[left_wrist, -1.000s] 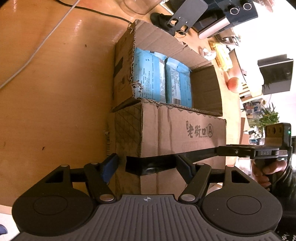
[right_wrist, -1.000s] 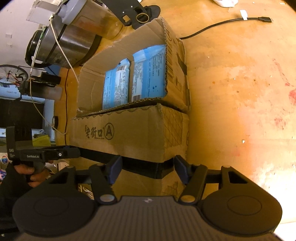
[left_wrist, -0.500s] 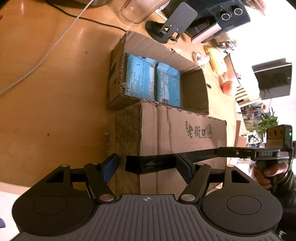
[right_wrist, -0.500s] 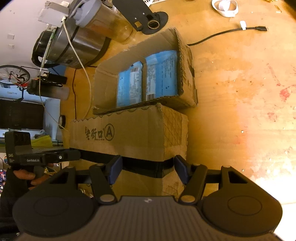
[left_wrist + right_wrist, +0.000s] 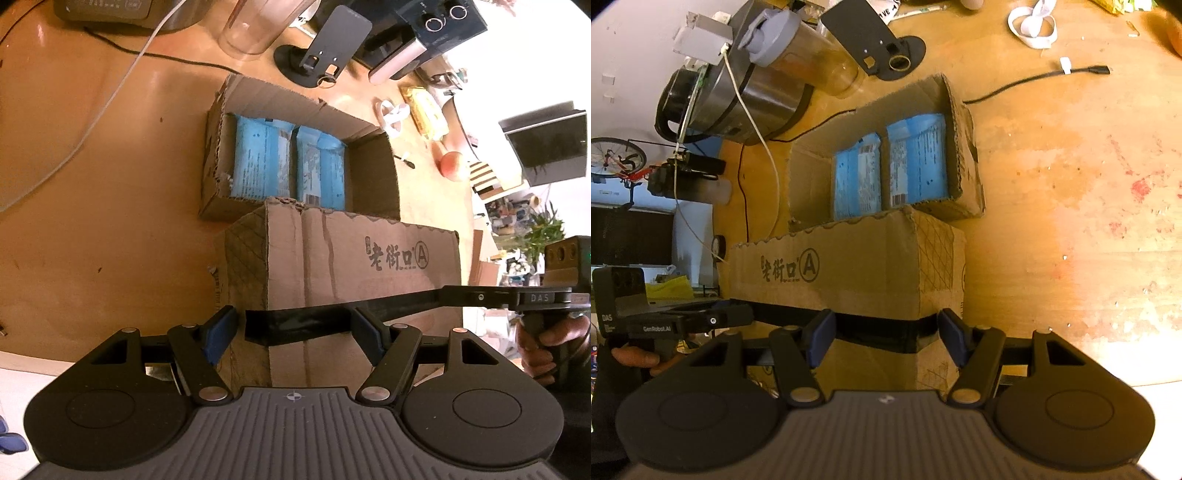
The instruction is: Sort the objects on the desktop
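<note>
The closed cardboard box (image 5: 362, 269) fills the lower middle of both views, printed face up, held off the wooden surface (image 5: 110, 206) between the 2 tools. The left tool (image 5: 293, 332) is closed on the box's near left end, its blue pads either side of a band of black tape (image 5: 295, 326) at the corner; the right tool (image 5: 886, 336) grips the opposite end the same way, over the same tape band. Beyond the box, in the upper middle of each frame, an open carton (image 5: 373, 173) sits on the surface with 2 blue packets (image 5: 262, 162) upright inside it and room beside them. The box looks like plain corrugated board: stiff along its edges, but the faces would likely dent under a hard pinch, and the creases on top suggest it is already worn. Its weight cannot be told, though needing both tools hints it is bulky rather than light. Taped corners are probably the best hold, since tape adds stiffness, though its glossy film may be slippery. Keeping both ends level should stop it twisting free.
</note>
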The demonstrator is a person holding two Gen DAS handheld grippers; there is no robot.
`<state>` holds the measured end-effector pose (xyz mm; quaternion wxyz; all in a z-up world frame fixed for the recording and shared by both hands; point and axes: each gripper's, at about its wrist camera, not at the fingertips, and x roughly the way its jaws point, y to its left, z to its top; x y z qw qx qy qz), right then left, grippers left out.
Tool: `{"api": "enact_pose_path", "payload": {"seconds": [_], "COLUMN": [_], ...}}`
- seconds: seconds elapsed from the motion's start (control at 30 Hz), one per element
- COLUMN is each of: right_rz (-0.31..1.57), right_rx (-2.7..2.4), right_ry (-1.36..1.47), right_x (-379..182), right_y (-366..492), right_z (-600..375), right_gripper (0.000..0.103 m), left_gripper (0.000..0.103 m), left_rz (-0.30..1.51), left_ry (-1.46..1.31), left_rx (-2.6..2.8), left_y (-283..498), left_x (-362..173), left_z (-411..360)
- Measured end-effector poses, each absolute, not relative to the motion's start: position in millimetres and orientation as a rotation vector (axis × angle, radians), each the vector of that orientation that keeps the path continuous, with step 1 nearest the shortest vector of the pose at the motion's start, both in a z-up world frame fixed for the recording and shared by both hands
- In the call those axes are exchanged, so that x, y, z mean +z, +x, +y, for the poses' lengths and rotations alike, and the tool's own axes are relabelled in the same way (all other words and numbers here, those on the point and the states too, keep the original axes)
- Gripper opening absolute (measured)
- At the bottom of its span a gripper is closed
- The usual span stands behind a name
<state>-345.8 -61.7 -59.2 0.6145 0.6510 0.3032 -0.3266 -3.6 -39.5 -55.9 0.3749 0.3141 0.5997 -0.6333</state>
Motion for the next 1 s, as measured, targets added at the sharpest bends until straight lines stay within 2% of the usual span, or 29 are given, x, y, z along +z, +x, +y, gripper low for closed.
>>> {"api": "enact_pose_path", "payload": {"seconds": [0.37,1.0], "right_rz": [0.662,0.644], "right_rx": [-0.775,-0.8], "right_ry": [1.476,1.459], "right_x": [-35.8,-36.3], "right_y": [-344.9,-340.8], "right_z": [-93.4,-141.8], "right_gripper": [0.059,0.059], "left_gripper": [0.068,0.068], "left_rz": [1.506,1.465], "left_ry": [0.805,0.823], "left_rx": [-1.647,-1.646], "left_y": [-3.0,-5.6], "left_x": [-34.8,-31.2], "left_z": [-68.5,-117.0]}}
